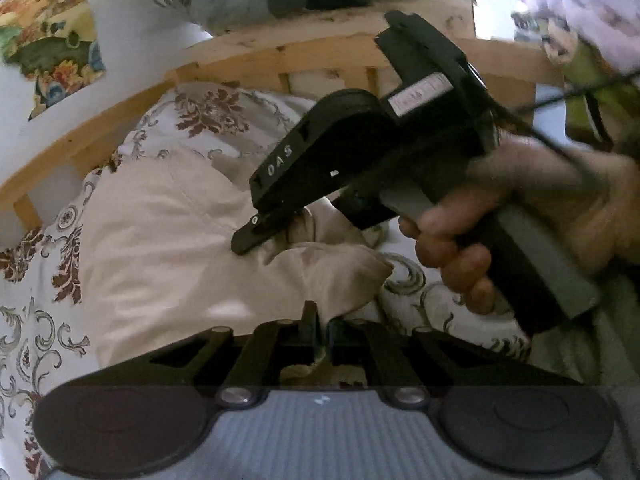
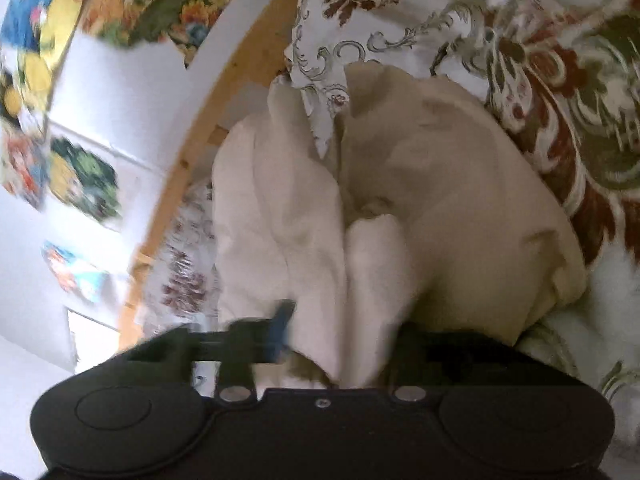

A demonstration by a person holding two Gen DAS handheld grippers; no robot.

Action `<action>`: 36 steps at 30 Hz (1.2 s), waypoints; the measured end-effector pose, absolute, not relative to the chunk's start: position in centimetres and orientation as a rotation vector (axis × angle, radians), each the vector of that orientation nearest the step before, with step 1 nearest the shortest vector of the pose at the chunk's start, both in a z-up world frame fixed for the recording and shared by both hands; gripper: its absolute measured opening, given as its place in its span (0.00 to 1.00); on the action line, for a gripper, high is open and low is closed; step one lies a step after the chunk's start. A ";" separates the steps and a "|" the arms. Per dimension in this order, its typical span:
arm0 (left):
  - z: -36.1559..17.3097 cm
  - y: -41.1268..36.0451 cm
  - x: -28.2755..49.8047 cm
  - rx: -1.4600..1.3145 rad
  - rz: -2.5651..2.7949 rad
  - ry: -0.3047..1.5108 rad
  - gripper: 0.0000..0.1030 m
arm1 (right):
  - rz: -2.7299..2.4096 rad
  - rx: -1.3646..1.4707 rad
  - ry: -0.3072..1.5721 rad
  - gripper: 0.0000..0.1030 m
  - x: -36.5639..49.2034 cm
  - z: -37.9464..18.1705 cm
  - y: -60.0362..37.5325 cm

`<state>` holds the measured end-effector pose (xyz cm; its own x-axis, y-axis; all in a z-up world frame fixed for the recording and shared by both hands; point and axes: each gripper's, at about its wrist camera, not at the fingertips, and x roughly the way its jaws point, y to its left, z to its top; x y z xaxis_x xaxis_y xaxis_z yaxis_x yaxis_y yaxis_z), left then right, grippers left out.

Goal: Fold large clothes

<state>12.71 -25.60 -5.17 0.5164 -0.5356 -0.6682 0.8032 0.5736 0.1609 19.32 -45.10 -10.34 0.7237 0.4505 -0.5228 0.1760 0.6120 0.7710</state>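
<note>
Both grippers, left and right, pinch the cream garment on the floral bedsheet; lifting evenly should keep the fold straight.

Daylight floods in from the upper right of the left wrist view, blowing out the white wall and leaving the right gripper a dark, detail-poor shape. Fisheye bending curves the wooden bed frame near the edges. The right wrist view is softer, with motion blur smearing the wall posters and the cream garment
</note>
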 end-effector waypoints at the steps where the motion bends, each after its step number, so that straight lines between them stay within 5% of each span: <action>1: -4.8 -25.2 12.7 0.469 -0.854 0.605 0.12 | 0.184 0.877 0.747 0.17 19.0 -10.0 -44.9; 3: -3.8 -24.3 12.5 0.420 -0.883 0.610 0.24 | 0.176 0.776 0.686 0.14 18.6 -8.5 -44.3; 5: -2.7 -23.0 12.2 0.370 -0.918 0.621 0.48 | 0.133 0.678 0.620 0.13 18.1 -7.2 -44.0; 8: -1.5 -20.6 11.8 0.311 -0.916 0.617 0.57 | 0.027 0.547 0.569 0.13 17.8 -6.1 -44.0; 17: -2.7 -15.6 18.8 -0.011 -0.566 0.714 0.68 | -0.172 -0.053 0.542 0.13 20.5 -6.9 -42.1; 27: -8.6 -15.4 23.7 -0.210 -0.558 0.867 0.71 | -0.158 -0.258 0.687 0.19 23.9 -12.5 -41.0; 29: -9.0 -15.1 23.8 -0.218 -0.556 0.867 0.71 | -0.162 -0.192 0.686 0.24 23.6 -11.8 -41.7; 32: -9.5 -14.4 24.3 -0.262 -0.539 0.890 0.71 | -0.207 -0.064 0.633 0.49 22.4 -9.2 -43.1; 34: -9.7 -14.1 24.5 -0.286 -0.545 0.897 0.71 | -0.269 -0.061 0.545 0.80 21.2 -7.1 -43.2; 36: -10.0 -14.1 24.7 -0.305 -0.556 0.897 0.71 | -0.333 -0.123 0.438 0.92 20.8 -5.0 -42.5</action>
<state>24.69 -14.06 -9.96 0.4969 -0.5741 -0.6508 0.3270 0.8185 -0.4724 20.81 -42.53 -4.97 0.8524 -0.3419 -0.3957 0.2896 0.9386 -0.1874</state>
